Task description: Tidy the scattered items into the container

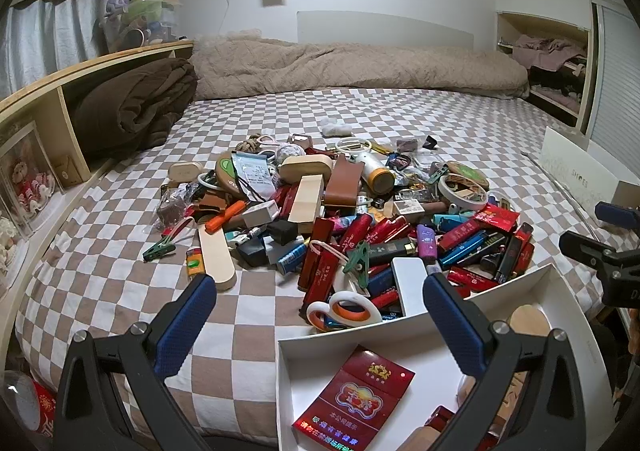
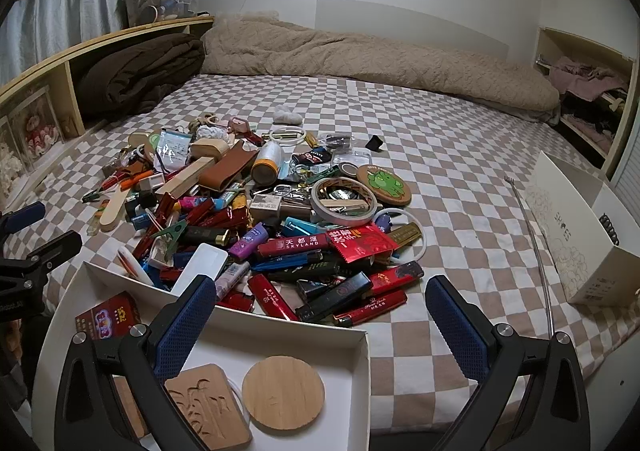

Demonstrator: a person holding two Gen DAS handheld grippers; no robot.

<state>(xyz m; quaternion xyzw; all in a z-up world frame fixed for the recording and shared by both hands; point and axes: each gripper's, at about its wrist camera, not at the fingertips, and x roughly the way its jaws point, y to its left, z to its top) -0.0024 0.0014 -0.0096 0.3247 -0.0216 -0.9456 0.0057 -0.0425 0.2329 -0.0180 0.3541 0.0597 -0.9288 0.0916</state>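
Both grippers are hanging over the near edge of the checked brown-and-white bed [image 1: 120, 275], and neither is carrying anything: the left gripper [image 1: 320, 299] is spread wide with nothing between its blue pads, and the right gripper [image 2: 320, 299] is gaping just the same. The white cardboard container [image 2: 360, 363] is sitting at the near side, right against the heap of scattered items [image 1: 360, 219], with only a few things in it so far: a red cigarette pack [image 1: 354, 399], a round bamboo coaster [image 2: 283, 391] and a carved wooden tag [image 2: 206, 407]. Most of the job looks to be waiting.

What is worrying me is how tightly the heap is tangled. The slim red and black lighters [image 2: 336, 295] are lying crossed over one another right by the container's wall, so closing on one could easily pinch two, or flick a neighbour off across the bed. The white-and-orange scissors [image 1: 344, 311] are leaning against the container's rim beside a white rectangular case [image 1: 408, 283]; a careless reach there might tip either one. The bed is soft too, so pressing down for a flat lighter would probably sink it rather than seat it between the pads. The roll of white tape [image 2: 344, 203] and the thin white ring [image 2: 416, 231] could snag on a finger and drag other bits along.
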